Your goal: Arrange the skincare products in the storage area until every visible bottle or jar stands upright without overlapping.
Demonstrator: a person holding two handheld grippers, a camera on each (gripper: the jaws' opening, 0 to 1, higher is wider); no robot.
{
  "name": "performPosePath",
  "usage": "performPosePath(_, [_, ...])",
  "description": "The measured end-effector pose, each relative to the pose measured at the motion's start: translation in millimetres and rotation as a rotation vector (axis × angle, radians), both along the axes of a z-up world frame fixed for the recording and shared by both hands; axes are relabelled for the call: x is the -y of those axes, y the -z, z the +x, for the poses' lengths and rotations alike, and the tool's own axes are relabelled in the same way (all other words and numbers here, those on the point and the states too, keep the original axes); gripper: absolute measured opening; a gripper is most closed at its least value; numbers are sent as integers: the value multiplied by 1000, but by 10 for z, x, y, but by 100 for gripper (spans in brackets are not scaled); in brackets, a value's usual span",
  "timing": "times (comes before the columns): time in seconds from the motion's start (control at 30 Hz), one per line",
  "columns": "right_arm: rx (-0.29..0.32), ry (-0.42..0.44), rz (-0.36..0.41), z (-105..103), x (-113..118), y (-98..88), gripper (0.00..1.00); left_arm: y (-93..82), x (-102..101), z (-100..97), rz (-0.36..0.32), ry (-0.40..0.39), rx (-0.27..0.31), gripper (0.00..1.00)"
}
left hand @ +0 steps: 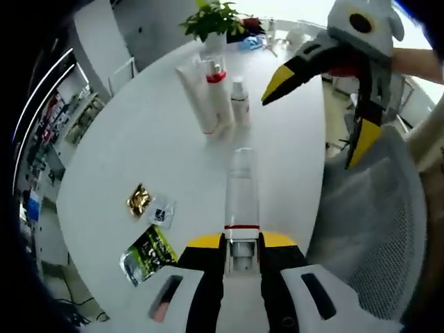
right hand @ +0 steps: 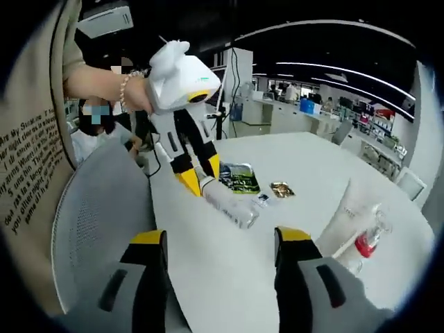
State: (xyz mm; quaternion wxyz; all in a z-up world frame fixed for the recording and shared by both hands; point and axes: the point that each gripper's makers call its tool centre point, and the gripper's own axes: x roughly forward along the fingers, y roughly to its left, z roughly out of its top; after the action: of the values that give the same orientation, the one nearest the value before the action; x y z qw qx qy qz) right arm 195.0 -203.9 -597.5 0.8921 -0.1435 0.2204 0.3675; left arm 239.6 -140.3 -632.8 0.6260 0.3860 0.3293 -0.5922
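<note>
Gripped at its capped end between the yellow-tipped jaws of the left gripper [left hand: 242, 243], a clear bottle [left hand: 242, 191] runs lengthwise straight away from the camera in the left gripper view, its far end aimed at a cluster of upright products on the white table [left hand: 139, 139]: a white tube [left hand: 196, 95], a red-collared bottle [left hand: 219, 94] and a small white bottle [left hand: 240, 101]. Seen side-on in the right gripper view, that bottle [right hand: 232, 205] lies nearly flat just over the table, and the right gripper [right hand: 220, 239] stands wide apart with nothing between its jaws. Three flat sachets, green [left hand: 147, 254], gold [left hand: 139, 200] and clear [left hand: 160, 211], lie on the table to the left.
</note>
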Motion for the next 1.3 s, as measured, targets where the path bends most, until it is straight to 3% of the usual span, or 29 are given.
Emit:
performPosePath(0.1, [3,-64,-27,53,-67,-35,57,-67,-1,-87,4,32,-14,14])
performPosePath(0.23, [6,-162,-118,93,-163,-26,50,-159,-20,-201,40,51,-33,14])
performPosePath(0.47, [-16,-326,-205,7,-401,58,40,-254,-38,-366,81,128,-42,14])
performPosePath(0.77, [-47,-410,-255,-89,-476,163,22,-281,-50,-512,96,194,-78,14])
performPosePath(0.9, [-91,-402,-199,-165,-453,175,20,-337,1,-578,45,230,-112,15])
performPosePath(1.07, [-135,-355,-48,-245,-423,90,19,-461,78,-635,-67,283,-162,16])
performPosePath(1.17, [-163,-301,87,-288,-395,25,18,-602,183,-632,-189,207,-260,19])
performPosePath(1.3, [-170,-174,234,-232,-274,-45,18,-783,328,-436,-349,82,-274,24])
